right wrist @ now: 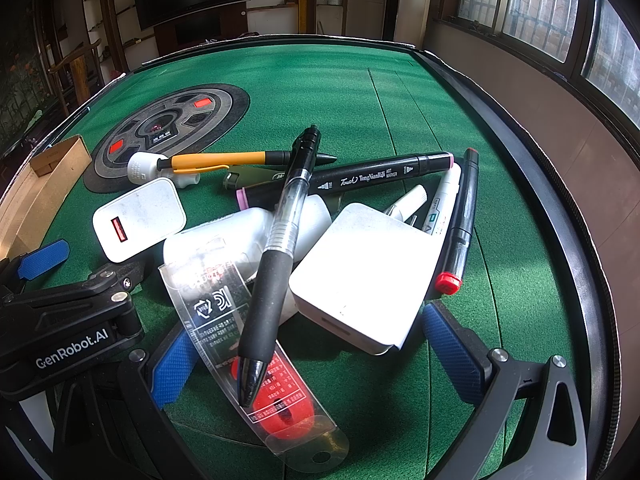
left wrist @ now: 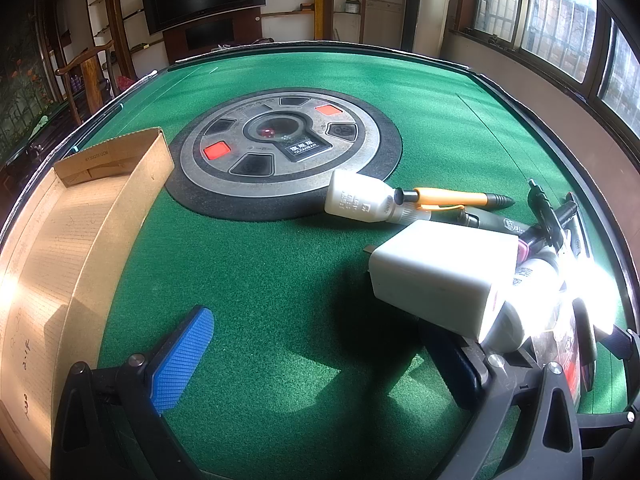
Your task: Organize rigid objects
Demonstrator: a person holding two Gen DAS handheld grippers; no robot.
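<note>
Pens, chargers and bottles lie heaped on the green table, none yet in the box.

From the left, we note the cardboard box (left wrist: 108, 184) well apart from the heap; our left gripper (left wrist: 320, 364) stands released beside the left charger (right wrist: 138, 220), our right gripper (right wrist: 320, 356) released around the ruler (right wrist: 256, 344), black pen (right wrist: 276, 264) and right charger (right wrist: 364, 276). We judge that closing here could catch several items together, and the crossed pen could roll off.
</note>
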